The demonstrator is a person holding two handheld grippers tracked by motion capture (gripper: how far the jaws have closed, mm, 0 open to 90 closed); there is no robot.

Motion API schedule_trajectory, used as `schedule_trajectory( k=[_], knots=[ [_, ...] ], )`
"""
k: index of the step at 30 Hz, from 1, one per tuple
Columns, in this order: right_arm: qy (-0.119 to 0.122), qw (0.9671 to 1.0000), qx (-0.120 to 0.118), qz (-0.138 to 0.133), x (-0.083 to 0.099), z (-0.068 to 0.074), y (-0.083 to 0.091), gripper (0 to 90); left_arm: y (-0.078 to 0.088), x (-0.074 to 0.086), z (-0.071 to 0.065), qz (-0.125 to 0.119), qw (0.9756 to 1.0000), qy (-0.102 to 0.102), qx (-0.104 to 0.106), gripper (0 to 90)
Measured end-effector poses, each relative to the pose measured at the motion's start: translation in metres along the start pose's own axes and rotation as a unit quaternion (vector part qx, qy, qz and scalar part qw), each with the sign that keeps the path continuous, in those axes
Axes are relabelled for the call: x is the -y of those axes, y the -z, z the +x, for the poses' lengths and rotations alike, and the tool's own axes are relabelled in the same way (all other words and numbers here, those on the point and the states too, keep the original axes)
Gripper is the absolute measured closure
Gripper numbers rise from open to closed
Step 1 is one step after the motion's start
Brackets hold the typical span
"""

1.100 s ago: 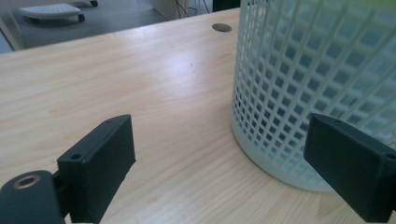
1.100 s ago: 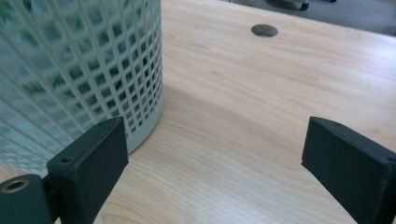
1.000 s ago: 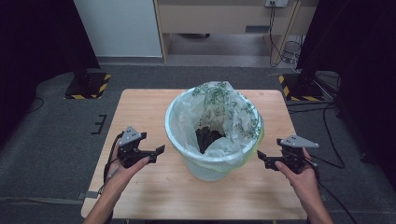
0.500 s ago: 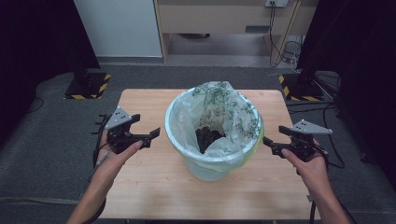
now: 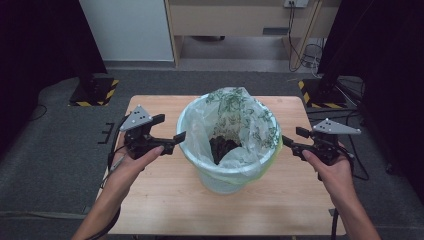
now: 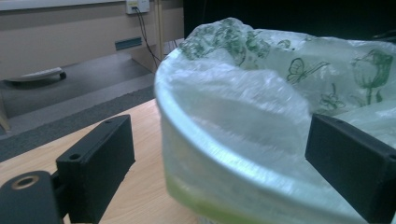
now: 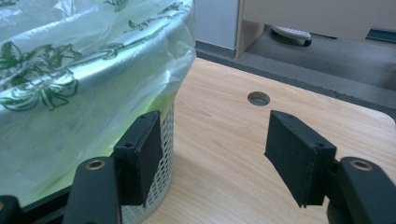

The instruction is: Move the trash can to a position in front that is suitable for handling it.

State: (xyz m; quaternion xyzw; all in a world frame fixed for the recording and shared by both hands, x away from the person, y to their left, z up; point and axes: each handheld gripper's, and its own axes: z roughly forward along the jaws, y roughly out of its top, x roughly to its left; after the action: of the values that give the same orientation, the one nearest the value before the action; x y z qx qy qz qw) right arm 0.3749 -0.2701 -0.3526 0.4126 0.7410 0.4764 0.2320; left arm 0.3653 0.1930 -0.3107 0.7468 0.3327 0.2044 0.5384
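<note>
A white mesh bin [image 5: 220, 180] stands in the middle of the wooden table [image 5: 165, 200]. It is lined with a clear plastic bag [image 5: 250, 125] printed with green flowers and butterflies, and something dark [image 5: 224, 147] lies inside. My left gripper [image 5: 172, 127] hangs open at the bin's left, level with the rim. In the left gripper view the bagged rim [image 6: 243, 140] lies in the gap of the left gripper [image 6: 219, 154], untouched. My right gripper [image 5: 292, 136] is at the bin's right. Its jaws have just been closing, and the right gripper [image 7: 219, 149] stands open with nothing between them.
A round cable hole [image 7: 258, 98] is cut in the tabletop near the right gripper. Grey carpet surrounds the table. Black stands on hazard-striped bases [image 5: 92, 92] [image 5: 320, 90] flank its far corners, and a wooden cabinet [image 5: 235, 17] with cables stands behind.
Both hands have lifted their grippers from low on the bin's sides up to rim height. The right gripper's jaws stand narrower than before.
</note>
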Motion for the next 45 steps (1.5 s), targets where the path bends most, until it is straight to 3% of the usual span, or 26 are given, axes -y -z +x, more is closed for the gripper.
schedule_trajectory(
  k=[7,12,14,16,20,24,26,30,38,41,45],
  knots=[
    [0.003,1.0000,-0.003,-0.004,-0.011,0.002,0.002,37.5,-0.018,-0.016,-0.011,0.032,0.9994,0.003,0.010,10.1],
    [0.007,1.0000,-0.003,-0.002,-0.021,0.003,0.002,37.0,-0.034,-0.020,-0.019,0.064,0.9974,-0.027,0.021,7.5],
    [0.008,1.0000,-0.004,-0.003,-0.024,0.003,0.002,36.5,-0.039,-0.020,-0.021,0.070,0.9966,-0.043,0.013,10.1],
    [0.008,0.9999,-0.005,-0.005,-0.027,0.004,0.002,35.9,-0.041,-0.020,-0.021,0.075,0.9961,-0.048,0.005,21.9],
    [0.013,0.9998,-0.009,-0.006,-0.033,0.006,0.004,34.8,-0.043,-0.019,-0.019,0.077,0.9939,-0.078,-0.010,52.9],
    [0.019,0.9997,-0.013,-0.012,-0.038,0.010,0.005,34.5,-0.043,-0.021,-0.014,0.074,0.9941,-0.079,-0.014,82.2],
    [0.023,0.9996,-0.010,-0.013,-0.041,0.013,0.006,34.1,-0.042,-0.024,-0.012,0.067,0.9951,-0.072,-0.015,89.3],
    [0.030,0.9994,-0.013,-0.015,-0.047,0.018,0.006,33.3,-0.038,-0.035,-0.009,0.039,0.9977,-0.053,-0.016,89.9],
    [0.043,0.9983,-0.032,-0.021,-0.060,0.030,0.003,31.9,-0.033,-0.058,-0.009,-0.003,0.9997,-0.022,-0.006,90.0],
    [0.044,0.9980,-0.039,-0.024,-0.062,0.035,0.003,31.4,-0.035,-0.062,-0.010,-0.009,0.9999,-0.013,0.002,90.0],
    [0.048,0.9973,-0.049,-0.028,-0.065,0.040,0.004,30.5,-0.038,-0.064,-0.015,-0.009,0.9998,-0.018,0.006,90.0]
  ],
)
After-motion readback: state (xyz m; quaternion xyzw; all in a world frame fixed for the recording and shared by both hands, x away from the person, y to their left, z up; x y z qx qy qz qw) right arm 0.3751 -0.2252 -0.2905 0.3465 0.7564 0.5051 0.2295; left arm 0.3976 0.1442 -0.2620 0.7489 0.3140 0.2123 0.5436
